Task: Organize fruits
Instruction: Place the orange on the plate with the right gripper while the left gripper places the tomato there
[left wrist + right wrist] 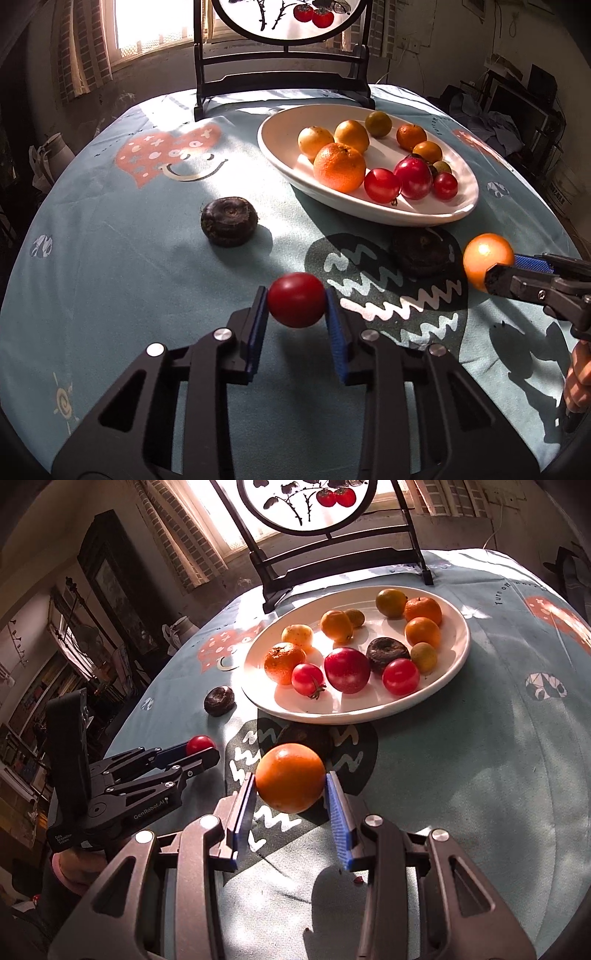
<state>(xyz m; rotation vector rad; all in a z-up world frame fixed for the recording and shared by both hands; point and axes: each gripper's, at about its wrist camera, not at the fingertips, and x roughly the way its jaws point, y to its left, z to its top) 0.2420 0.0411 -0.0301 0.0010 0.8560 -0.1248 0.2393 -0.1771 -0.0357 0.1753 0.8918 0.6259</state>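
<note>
On the round table, listed largest to smallest.

Tablecloth (110,258): pale blue, printed with a pink smiling heart and a dark round patch with white zigzags; it covers the whole top, part in sun, part in shade.

Screen (284,22): round white panel painted with red fruit, in a dark wooden stand at the far edge, just behind the plate.

Plate (458,642): white, oval, on the cloth beyond both grippers. It holds oranges, small yellow-green fruits, red tomatoes, a larger red fruit and one dark, wrinkled fruit.

Left gripper (297,306): black, with blue pads, pointing down toward the cloth. Its fingers are closed on a tomato (296,304), the pads pressing it from either side. In the right wrist view it sits at the left, a hand (79,867) under its handle.

Right gripper (291,779): grey, with blue pads, fingers clamped on an orange (290,777). The orange hangs above the zigzag patch, near the plate's front rim.

Dark fruit (229,220): round, wrinkled, nearly black, alone on the cloth left of the plate, well apart from both grippers.

Second dark fruit (421,251): same kind, in shadow on the zigzag patch just in front of the plate, beyond the orange.

Tomato: red, smooth, smallest of the loose pieces, held by the left gripper near the table's front edge; whether it touches the cloth cannot be told.
</note>
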